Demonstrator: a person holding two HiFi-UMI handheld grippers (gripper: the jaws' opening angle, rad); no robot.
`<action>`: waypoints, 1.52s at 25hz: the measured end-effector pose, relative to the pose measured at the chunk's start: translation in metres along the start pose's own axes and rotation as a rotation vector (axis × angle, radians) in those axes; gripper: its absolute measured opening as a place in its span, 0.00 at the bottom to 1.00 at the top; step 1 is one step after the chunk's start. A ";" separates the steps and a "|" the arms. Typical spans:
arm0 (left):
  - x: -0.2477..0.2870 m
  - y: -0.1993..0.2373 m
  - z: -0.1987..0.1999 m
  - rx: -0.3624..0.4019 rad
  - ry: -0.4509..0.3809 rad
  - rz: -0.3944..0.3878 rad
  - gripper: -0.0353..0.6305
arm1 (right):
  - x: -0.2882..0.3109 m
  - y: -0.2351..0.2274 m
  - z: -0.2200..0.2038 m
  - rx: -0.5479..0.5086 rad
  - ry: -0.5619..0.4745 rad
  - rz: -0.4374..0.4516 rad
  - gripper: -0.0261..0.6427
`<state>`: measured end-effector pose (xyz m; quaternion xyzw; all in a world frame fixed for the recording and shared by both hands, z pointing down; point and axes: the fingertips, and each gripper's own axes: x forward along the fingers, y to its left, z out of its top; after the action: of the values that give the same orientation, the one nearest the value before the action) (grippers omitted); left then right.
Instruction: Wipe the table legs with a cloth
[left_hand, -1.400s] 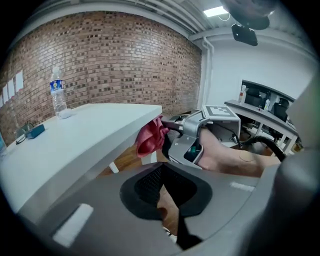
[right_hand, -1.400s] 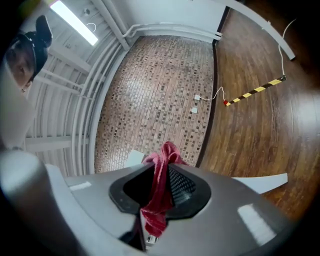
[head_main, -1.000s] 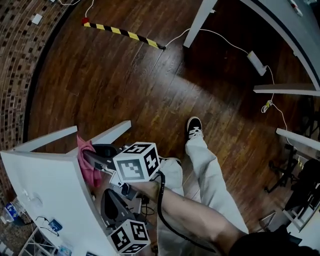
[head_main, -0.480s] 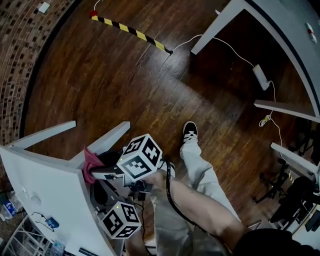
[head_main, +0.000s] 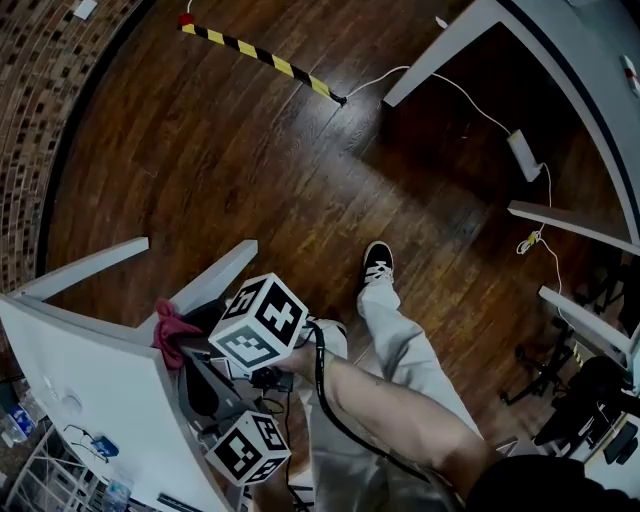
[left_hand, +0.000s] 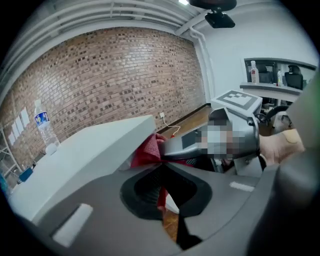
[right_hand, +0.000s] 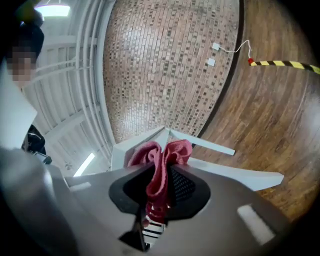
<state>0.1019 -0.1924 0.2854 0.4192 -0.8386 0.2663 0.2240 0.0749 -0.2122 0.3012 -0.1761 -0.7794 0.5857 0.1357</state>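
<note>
We judged the wiping to be at an early stage: the right gripper (right_hand: 159, 172) had its jaws clamped on the red cloth (head_main: 170, 328). It pressed the cloth against the top of the nearer leg (head_main: 212, 278), just under the table (head_main: 90, 400) edge, so that leg's lower length and the farther leg (head_main: 85, 270) seemed left to do. We counted one cloth, two grippers and two legs of this table in view. The left gripper (left_hand: 162, 175) sat below the same edge with its jaws drawn nearly together, apparently on nothing.
</note>
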 end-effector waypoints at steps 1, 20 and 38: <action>0.000 -0.005 -0.004 -0.001 0.015 -0.016 0.05 | 0.000 -0.005 0.000 0.032 -0.036 -0.016 0.13; 0.060 -0.043 -0.128 -0.041 0.197 -0.116 0.05 | -0.002 -0.193 -0.057 0.263 -0.198 -0.327 0.13; 0.164 -0.095 -0.270 -0.081 0.390 -0.253 0.05 | -0.009 -0.415 -0.140 0.386 -0.130 -0.565 0.13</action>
<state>0.1319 -0.1651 0.6125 0.4520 -0.7302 0.2782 0.4302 0.0938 -0.1998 0.7383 0.1134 -0.6794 0.6715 0.2732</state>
